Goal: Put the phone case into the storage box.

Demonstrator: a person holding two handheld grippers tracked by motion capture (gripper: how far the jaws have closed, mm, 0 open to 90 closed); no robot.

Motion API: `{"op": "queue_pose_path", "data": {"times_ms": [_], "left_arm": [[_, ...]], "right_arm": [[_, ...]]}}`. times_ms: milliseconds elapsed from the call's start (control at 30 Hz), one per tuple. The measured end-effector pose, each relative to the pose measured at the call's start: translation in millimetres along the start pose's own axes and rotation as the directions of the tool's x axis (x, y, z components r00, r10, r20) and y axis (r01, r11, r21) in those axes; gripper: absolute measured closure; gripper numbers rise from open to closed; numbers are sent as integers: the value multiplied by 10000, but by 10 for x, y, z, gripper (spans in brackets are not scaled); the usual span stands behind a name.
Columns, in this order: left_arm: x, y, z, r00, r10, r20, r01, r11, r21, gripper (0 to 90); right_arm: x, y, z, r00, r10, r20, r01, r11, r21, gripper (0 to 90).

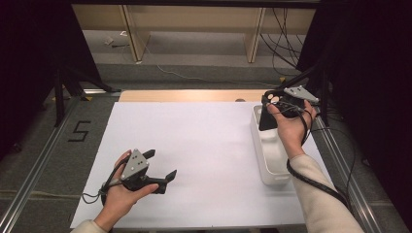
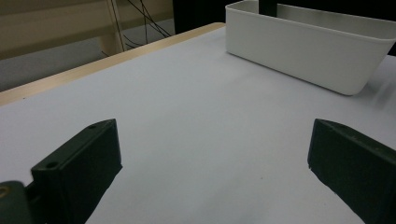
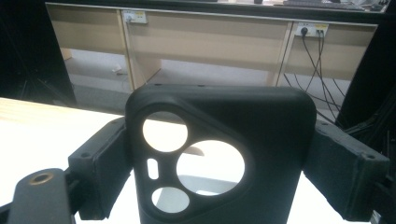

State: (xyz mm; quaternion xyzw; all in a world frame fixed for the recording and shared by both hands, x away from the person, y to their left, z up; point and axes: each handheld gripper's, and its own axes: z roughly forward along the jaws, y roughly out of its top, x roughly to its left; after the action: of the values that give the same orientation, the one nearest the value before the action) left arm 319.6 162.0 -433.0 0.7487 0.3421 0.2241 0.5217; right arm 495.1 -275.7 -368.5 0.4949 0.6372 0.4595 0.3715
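Observation:
A black phone case [image 1: 266, 120] with round camera cutouts hangs upright over the far end of a white bin [image 1: 272, 162], and my right gripper [image 1: 270, 108] is shut on it. In the right gripper view the phone case [image 3: 219, 114] sits between the two jaws of my right gripper [image 3: 218, 161], clamped by its side edges. My left gripper [image 1: 161, 163] rests low over the white table sheet [image 1: 194, 141] at the near left, open, with nothing between its jaws. The left gripper view looks past the spread jaws of my left gripper [image 2: 212, 161] toward the white bin [image 2: 303, 53].
The bin stands lengthwise along the sheet's right edge. A wooden table edge [image 1: 189, 95] runs behind the sheet. Metal rails [image 1: 39, 160] flank the table, with a taped "5" [image 1: 79, 131] at the left. Cables [image 1: 284, 43] and wooden furniture legs [image 1: 132, 34] lie beyond.

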Motion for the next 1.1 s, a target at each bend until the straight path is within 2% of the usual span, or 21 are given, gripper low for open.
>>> {"op": "queue_pose_path", "data": {"times_ms": [1100], "left_arm": [[3, -4, 4, 10000, -11, 43, 11, 10000, -8, 22]], "right_arm": [[18, 7, 211, 9998, -177, 125, 169, 9981, 588, 150]]}}
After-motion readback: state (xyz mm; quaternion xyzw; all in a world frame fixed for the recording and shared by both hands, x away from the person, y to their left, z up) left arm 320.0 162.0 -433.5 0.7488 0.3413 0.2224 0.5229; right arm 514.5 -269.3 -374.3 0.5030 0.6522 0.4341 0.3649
